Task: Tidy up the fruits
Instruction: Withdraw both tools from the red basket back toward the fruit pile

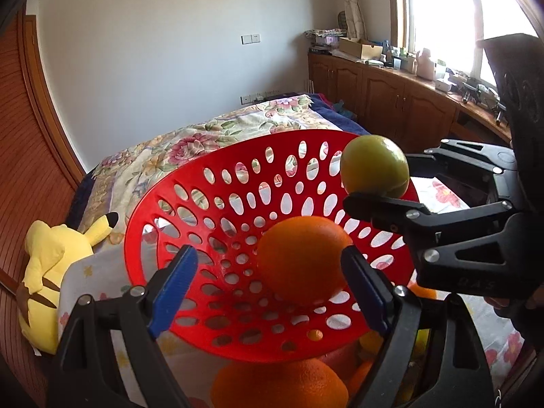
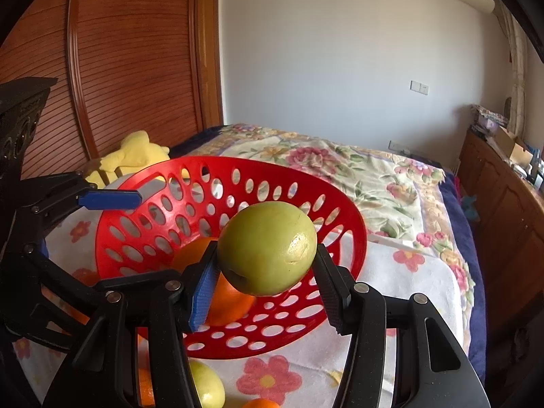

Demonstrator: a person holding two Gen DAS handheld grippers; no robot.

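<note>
Left wrist view: the left gripper (image 1: 268, 289) tilts downward over the red perforated plastic basket (image 1: 190, 210), its blue-padded jaws spread wide. The round orange fruit (image 1: 302, 258) lies inside the basket between the two fingers; the right-hand pad sits just beside it, though I cannot tell whether it touches, and the left-hand pad stands well apart from it. The right gripper (image 1: 374, 176) reaches in from the right edge, held above the basket's far rim, pinching the smooth yellow-green apple (image 1: 374, 165) in its black fingers.

In the right wrist view that gripper (image 2: 267, 282) also slants down, both pads pressed against the apple's (image 2: 267, 248) sides, with the fruit raised over the basket (image 2: 340, 217) and the orange (image 2: 231, 302) partly hidden beneath it. The left gripper shows at the left edge, one blue finger (image 2: 110, 200) level with the basket's rim.

The basket rests on a white flowered cloth (image 2: 401, 289) spread over a bed with a floral quilt (image 2: 374, 170). More oranges and a pale green fruit (image 2: 207, 387) lie on the cloth in front of the basket. A yellow plush toy (image 1: 51, 261) sits beside the bed.
</note>
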